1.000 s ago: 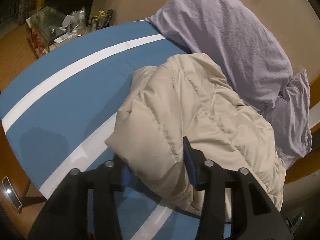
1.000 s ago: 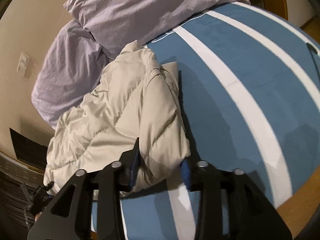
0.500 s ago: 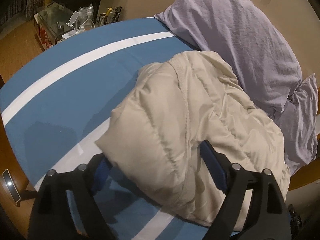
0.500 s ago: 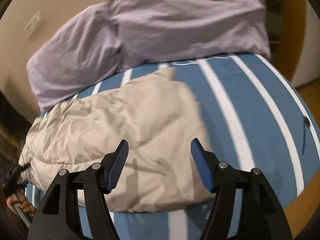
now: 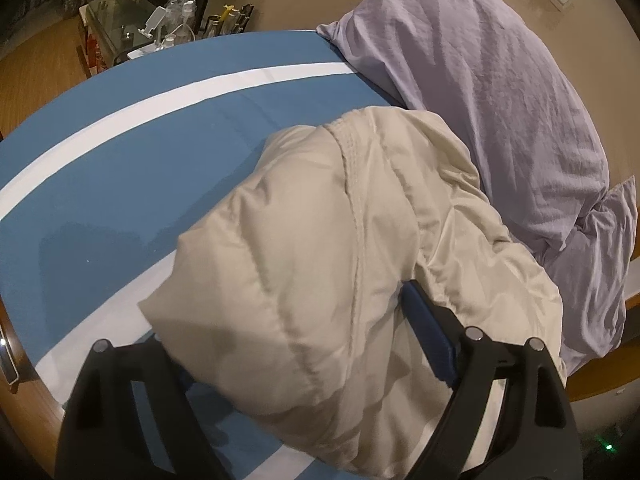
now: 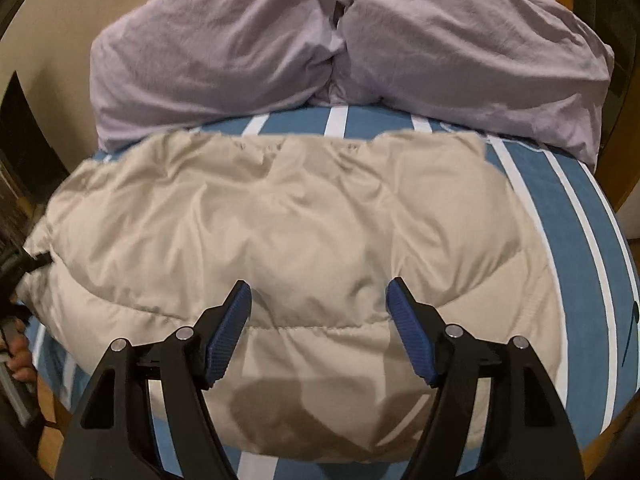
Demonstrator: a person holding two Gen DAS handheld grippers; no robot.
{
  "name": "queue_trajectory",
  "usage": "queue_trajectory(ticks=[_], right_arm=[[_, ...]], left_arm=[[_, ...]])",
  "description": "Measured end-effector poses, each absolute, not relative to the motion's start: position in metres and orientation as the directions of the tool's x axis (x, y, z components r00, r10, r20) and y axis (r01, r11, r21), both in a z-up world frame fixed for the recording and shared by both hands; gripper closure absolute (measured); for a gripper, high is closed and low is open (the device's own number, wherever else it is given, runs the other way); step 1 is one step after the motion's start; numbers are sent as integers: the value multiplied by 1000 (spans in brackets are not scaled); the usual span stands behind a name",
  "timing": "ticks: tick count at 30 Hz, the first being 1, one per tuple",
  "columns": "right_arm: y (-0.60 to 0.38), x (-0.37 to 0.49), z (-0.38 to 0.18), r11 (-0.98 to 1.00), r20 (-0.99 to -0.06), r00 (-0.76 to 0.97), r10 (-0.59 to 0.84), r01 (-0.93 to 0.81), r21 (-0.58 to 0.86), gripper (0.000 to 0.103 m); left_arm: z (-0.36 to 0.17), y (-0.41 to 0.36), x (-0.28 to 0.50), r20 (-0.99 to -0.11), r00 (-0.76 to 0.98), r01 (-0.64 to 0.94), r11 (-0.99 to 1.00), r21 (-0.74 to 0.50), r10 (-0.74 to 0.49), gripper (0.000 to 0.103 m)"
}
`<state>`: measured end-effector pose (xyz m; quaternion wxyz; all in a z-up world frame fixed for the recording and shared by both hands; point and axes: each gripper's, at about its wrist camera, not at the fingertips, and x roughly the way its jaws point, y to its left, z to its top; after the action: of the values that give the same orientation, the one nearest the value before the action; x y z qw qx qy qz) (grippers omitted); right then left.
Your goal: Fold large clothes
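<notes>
A beige puffer jacket point(image 5: 320, 248) lies folded in a thick bundle on the blue bed with white stripes point(image 5: 120, 168). My left gripper point(image 5: 288, 320) stands open wide at the bundle's near end. The padded fold bulges between its jaws and hides the left pad, while the right blue pad point(image 5: 426, 340) rests beside the cloth. In the right wrist view the jacket point(image 6: 280, 216) spreads across the bed. My right gripper point(image 6: 318, 292) hovers over its near edge, jaws opening, with nothing pinched between the pads.
Two lavender pillows point(image 6: 340, 48) lie against the wall behind the jacket. A bedside table with bottles and small items point(image 5: 160, 36) stands past the far corner of the bed. A hand point(image 6: 20, 356) shows at the left edge of the right wrist view.
Both grippers have let go of the jacket's fold and spread their jaws. The right one has swung sideways and rolled, and now faces the pillows across the jacket. The left one barely moved.
</notes>
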<state>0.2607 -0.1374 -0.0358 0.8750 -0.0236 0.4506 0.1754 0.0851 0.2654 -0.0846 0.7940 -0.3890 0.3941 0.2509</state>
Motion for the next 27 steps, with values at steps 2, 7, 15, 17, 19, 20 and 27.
queue_trajectory(ticks=[2,7,15,17,19,20,27], right_arm=[[-134,262,-46,940,-808,526,266,-326,97,30],[-123,253,-63,933,-801,558,216,-360,1,25],[-119,247,-72,929,-775,604,187,-364,-60,25],[-118,248,-73,929,-772,608,184,-364,-66,25],[-118,249,-73,929,-772,609,180,-363,-69,25],[-118,249,-73,929,-773,609,178,-362,-72,25],[-118,249,-73,930,-777,606,171,-360,-76,25]], left_arm=[[-86,267,86,-820,565,-708,564,-425,92,18],[-87,269,88,-815,574,-712,544,-445,84,22],[-81,272,88,-791,608,-695,528,-488,69,46],[-75,272,87,-775,630,-678,529,-511,59,60],[-68,271,87,-758,651,-655,538,-531,44,66],[-65,270,87,-753,657,-647,543,-535,41,68],[-30,259,94,-683,730,-559,574,-598,0,71]])
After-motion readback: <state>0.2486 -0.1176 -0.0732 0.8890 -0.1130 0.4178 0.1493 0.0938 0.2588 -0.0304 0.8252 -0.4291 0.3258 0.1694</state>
